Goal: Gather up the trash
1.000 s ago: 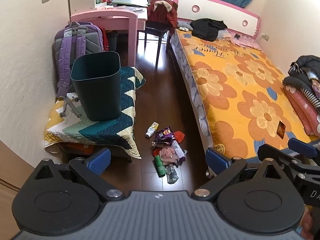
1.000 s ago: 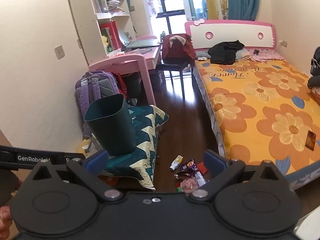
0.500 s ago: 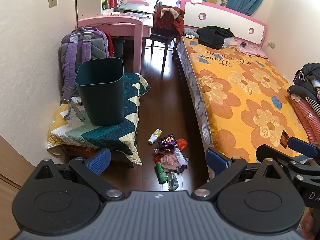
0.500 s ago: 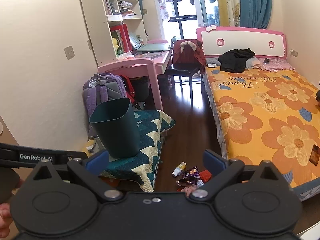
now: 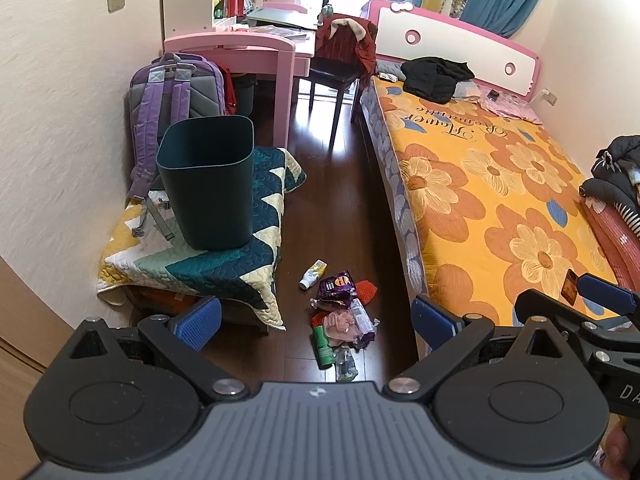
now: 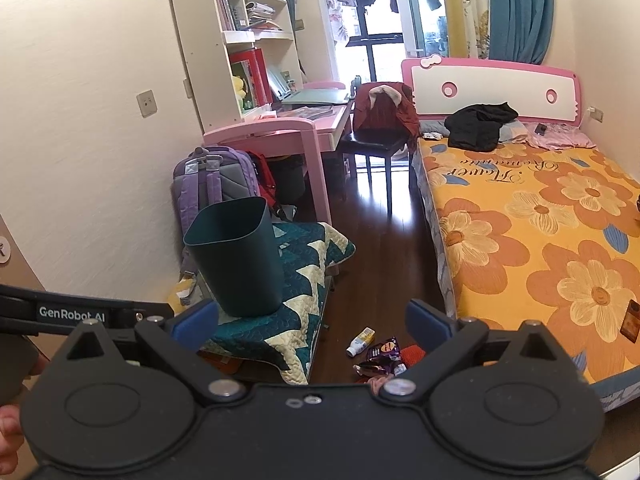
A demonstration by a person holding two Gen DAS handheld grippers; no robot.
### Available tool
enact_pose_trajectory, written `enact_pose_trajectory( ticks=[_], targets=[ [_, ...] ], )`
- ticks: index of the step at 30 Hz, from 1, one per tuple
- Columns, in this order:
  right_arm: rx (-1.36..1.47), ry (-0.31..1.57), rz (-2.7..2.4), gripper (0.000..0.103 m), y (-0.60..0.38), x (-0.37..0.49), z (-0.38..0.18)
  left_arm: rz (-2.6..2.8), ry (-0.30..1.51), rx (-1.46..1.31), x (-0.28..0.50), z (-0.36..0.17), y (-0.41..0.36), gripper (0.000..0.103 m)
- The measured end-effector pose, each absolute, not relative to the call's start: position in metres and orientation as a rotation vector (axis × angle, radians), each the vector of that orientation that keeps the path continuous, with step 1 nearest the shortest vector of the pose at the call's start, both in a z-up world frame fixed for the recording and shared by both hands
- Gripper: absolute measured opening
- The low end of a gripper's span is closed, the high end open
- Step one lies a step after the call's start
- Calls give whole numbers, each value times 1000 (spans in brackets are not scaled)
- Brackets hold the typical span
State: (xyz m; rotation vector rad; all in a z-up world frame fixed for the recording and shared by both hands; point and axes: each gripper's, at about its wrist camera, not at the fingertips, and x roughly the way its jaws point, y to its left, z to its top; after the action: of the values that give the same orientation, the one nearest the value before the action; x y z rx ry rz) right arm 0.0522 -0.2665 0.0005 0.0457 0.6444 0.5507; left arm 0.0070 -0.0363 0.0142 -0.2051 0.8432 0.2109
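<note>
1. Left gripper [image 5: 316,318] — fingers spread wide, grasping nothing; it has drawn back and risen over the last second, so the trash pile [image 5: 342,320] now sits smaller and farther off.
2. Right gripper [image 6: 312,320] — fingers likewise spread and empty; its view has also lifted, hiding part of the pile behind its body.
3. Trash: small white bottle [image 5: 313,274], purple snack wrapper [image 5: 336,286], green can [image 5: 323,346], all on the floor beside the bed [image 5: 500,208].
4. Dark green bin [image 5: 208,180] stands upright on the quilted bench [image 5: 224,272], unchanged.
5. Judgement — nothing collected yet; a descent to the pile remains.
</note>
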Motion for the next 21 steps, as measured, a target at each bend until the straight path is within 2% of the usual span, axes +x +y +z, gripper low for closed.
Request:
enact_pose_trajectory(
  ticks=[21],
  targets=[
    [40,641,548,100,-266,53,1,204,821,-238,3,15,-32,102]
  ],
)
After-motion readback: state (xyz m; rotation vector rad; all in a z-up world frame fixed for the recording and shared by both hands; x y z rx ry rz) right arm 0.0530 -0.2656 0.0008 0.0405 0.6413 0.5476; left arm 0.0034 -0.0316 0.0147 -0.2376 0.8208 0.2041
